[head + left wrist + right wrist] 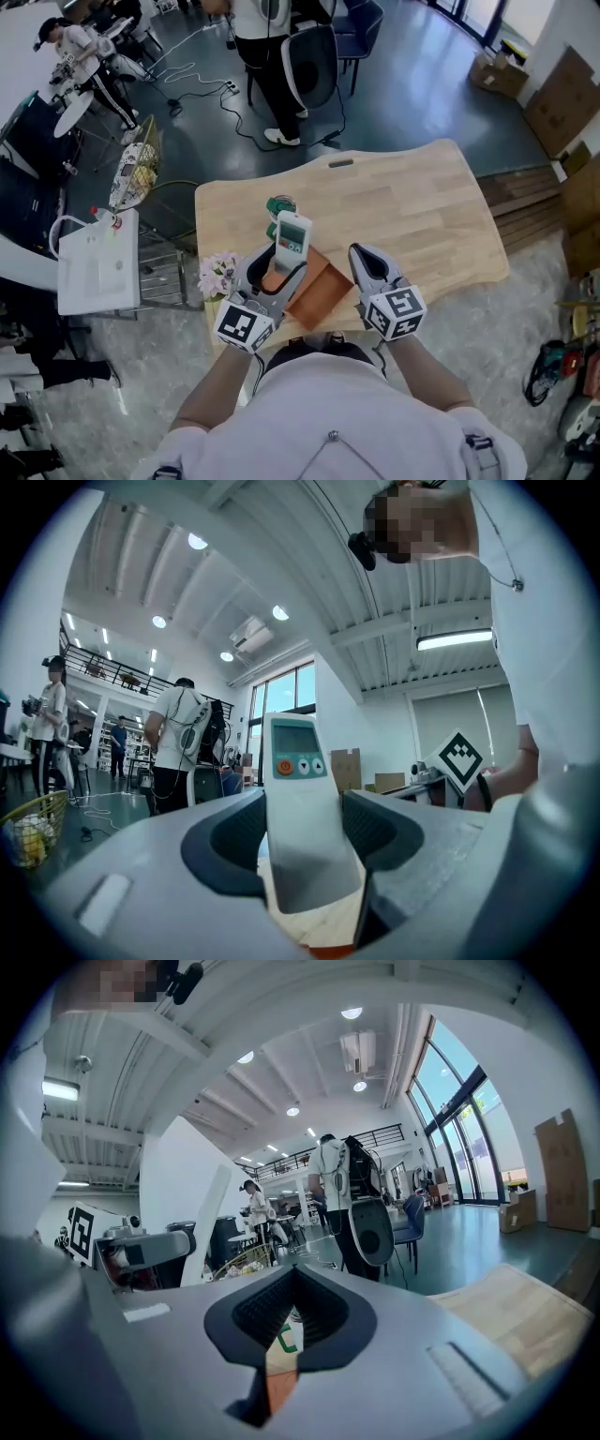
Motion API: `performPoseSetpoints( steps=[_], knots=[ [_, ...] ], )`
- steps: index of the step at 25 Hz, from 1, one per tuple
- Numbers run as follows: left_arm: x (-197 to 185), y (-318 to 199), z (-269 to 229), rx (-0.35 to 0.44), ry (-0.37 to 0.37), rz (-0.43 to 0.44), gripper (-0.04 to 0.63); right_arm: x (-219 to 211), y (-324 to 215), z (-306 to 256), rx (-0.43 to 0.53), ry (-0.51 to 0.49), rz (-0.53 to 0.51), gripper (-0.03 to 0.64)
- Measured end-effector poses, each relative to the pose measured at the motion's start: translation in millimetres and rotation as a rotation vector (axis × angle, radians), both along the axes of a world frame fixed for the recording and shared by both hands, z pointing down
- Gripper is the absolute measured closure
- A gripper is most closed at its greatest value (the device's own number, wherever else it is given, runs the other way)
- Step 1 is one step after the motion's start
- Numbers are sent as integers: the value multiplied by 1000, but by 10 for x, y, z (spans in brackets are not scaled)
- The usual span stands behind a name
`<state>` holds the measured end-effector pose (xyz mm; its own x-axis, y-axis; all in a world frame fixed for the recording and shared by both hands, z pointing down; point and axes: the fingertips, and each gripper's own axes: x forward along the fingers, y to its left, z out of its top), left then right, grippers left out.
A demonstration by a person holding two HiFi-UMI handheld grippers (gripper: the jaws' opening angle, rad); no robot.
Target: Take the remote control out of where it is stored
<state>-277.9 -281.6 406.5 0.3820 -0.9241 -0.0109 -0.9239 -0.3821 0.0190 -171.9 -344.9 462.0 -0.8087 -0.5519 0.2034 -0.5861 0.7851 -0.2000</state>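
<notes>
Now the left gripper [275,267] is clamped on the white remote control [305,808], which stands upright between its jaws above the brown box [319,286] on the wooden table [422,216]. Just beside it, the right gripper [292,1312] has its jaws together, empty.

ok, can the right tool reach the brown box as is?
Probably yes: the right tool, shut and empty, sits beside the brown box, nothing between; the left tool holds the white remote.

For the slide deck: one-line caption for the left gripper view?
Left gripper shut on the white remote control, held upright between its jaws, button side toward the camera.
</notes>
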Motion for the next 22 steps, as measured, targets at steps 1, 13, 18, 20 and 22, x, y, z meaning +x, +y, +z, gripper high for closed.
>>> performPoseSetpoints(
  steps=[1, 13, 18, 20, 22],
  knots=[
    [-4, 8, 12, 1, 2, 1, 328, 3, 4, -7, 3, -1, -1, 591],
    [-28, 48, 154, 3, 10, 22, 328, -35, 43, 45, -3, -4, 21, 591],
    [-44, 30, 107, -4, 11, 12, 328, -42, 50, 62, -6, -1, 23, 591],
    [-54, 32, 139, -4, 12, 12, 328, -48, 49, 81, -6, 0, 24, 591],
    [-68, 42, 184, -3, 13, 15, 328, -58, 51, 99, -7, 0, 25, 591]
  ],
)
